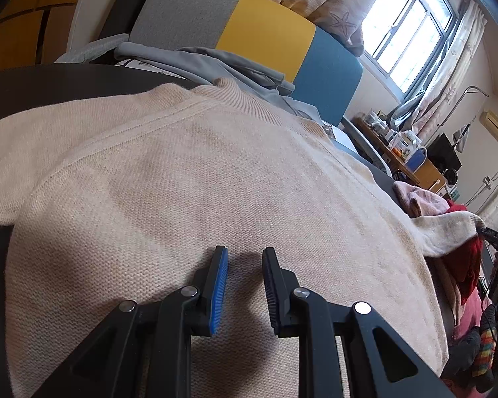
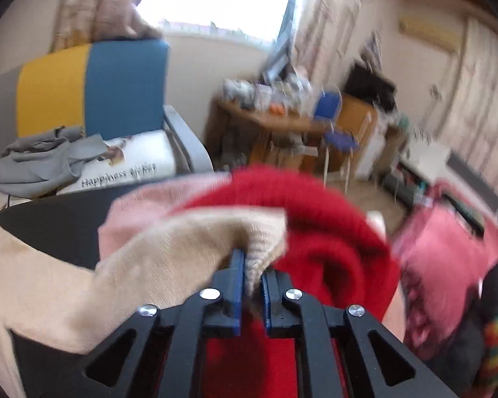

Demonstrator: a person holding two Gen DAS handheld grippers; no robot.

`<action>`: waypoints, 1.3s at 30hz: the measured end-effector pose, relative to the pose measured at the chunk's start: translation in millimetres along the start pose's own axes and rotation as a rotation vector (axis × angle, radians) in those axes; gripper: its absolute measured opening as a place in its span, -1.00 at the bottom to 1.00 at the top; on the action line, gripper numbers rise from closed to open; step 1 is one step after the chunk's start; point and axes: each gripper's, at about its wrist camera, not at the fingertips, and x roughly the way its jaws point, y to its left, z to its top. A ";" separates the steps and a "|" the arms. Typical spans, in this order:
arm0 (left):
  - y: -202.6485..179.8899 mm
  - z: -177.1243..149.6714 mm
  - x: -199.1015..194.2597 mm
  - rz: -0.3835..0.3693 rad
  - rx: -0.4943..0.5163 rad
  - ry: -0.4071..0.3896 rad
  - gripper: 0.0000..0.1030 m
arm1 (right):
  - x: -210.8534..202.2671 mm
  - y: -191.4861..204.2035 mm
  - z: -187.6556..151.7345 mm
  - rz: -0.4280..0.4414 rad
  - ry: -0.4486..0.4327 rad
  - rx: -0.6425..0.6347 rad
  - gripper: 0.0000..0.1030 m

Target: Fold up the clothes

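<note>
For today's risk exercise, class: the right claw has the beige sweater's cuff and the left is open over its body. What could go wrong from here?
1. The right claw pinches only the cuff edge of the beige sweater; it may slip out.
2. The sleeve lies over the red garment, which might drag along.
3. The open left claw holds nothing, so the sweater's body could shift.

The left wrist camera sits low and close over the beige sweater (image 1: 196,179), facing the far tricolour chair (image 1: 259,30) and window (image 1: 411,23). The right wrist camera, blurred, looks across the sweater's cuff (image 2: 262,232) toward that chair (image 2: 93,83).
</note>
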 end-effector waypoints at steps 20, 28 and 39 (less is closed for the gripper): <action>-9.3 11.0 0.2 0.045 0.044 0.049 -0.59 | -41.9 264.2 -138.2 0.778 0.274 -0.247 -0.67; -13.8 51.5 48.1 0.103 0.059 0.053 -0.54 | -58.6 286.8 -81.7 0.841 0.166 -0.359 -0.38; -21.3 41.6 51.7 0.162 0.107 -0.037 -0.56 | 2.2 452.6 18.8 0.865 0.246 -0.423 -0.17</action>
